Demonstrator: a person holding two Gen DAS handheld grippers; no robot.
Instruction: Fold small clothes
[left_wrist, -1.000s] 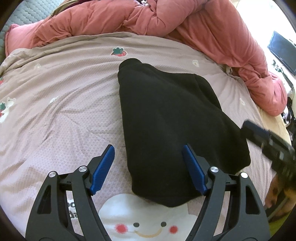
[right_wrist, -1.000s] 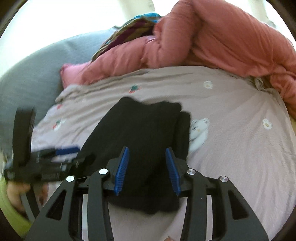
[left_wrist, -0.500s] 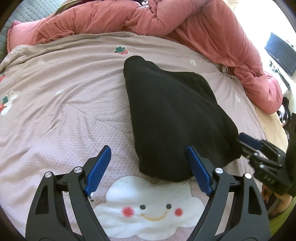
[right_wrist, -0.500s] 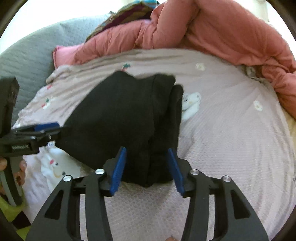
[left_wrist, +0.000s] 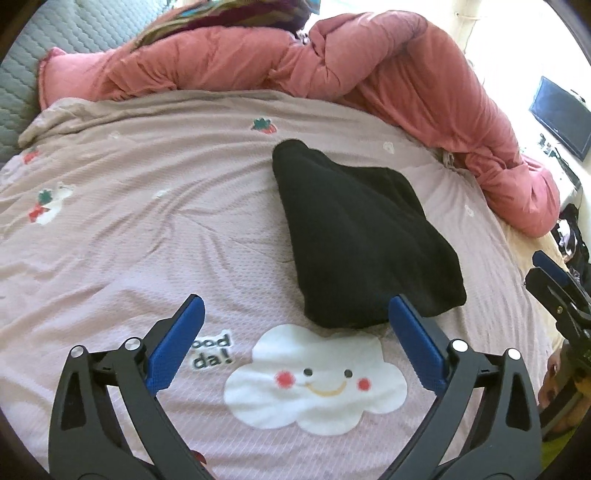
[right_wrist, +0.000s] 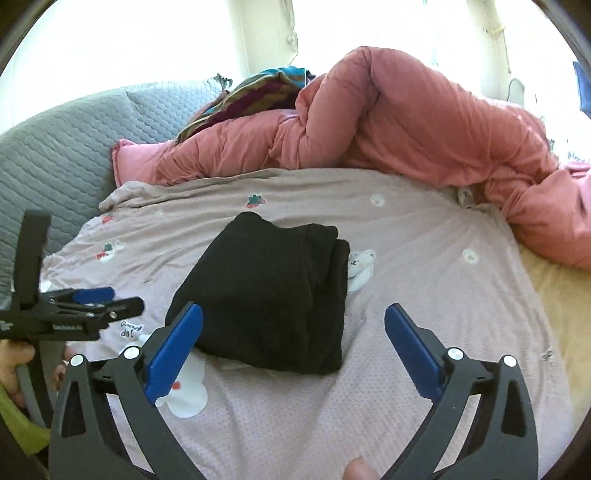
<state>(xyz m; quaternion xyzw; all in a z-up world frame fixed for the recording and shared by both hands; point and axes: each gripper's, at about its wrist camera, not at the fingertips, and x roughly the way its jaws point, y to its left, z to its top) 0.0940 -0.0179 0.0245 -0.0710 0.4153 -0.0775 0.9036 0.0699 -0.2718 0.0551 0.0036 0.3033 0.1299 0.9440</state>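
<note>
A folded black garment (left_wrist: 354, 236) lies on the pinkish bedsheet (left_wrist: 147, 236); it also shows in the right wrist view (right_wrist: 273, 295), with stacked folds along its right edge. My left gripper (left_wrist: 295, 347) is open and empty, held above the sheet just short of the garment's near edge. My right gripper (right_wrist: 295, 350) is open and empty, raised in front of the garment. The left gripper shows from the side at the left of the right wrist view (right_wrist: 88, 306); the right gripper shows at the right edge of the left wrist view (left_wrist: 554, 280).
A bunched pink duvet (left_wrist: 369, 74) runs along the back and right of the bed, also in the right wrist view (right_wrist: 406, 129). A grey quilted headboard (right_wrist: 55, 155) stands at the left. A striped cloth (right_wrist: 258, 92) lies behind the duvet. A dark screen (left_wrist: 557, 114) is far right.
My right gripper opened wide, let go of the black garment and pulled back and up. My left gripper stayed open and drew back from the garment, which now lies free on the bed.
</note>
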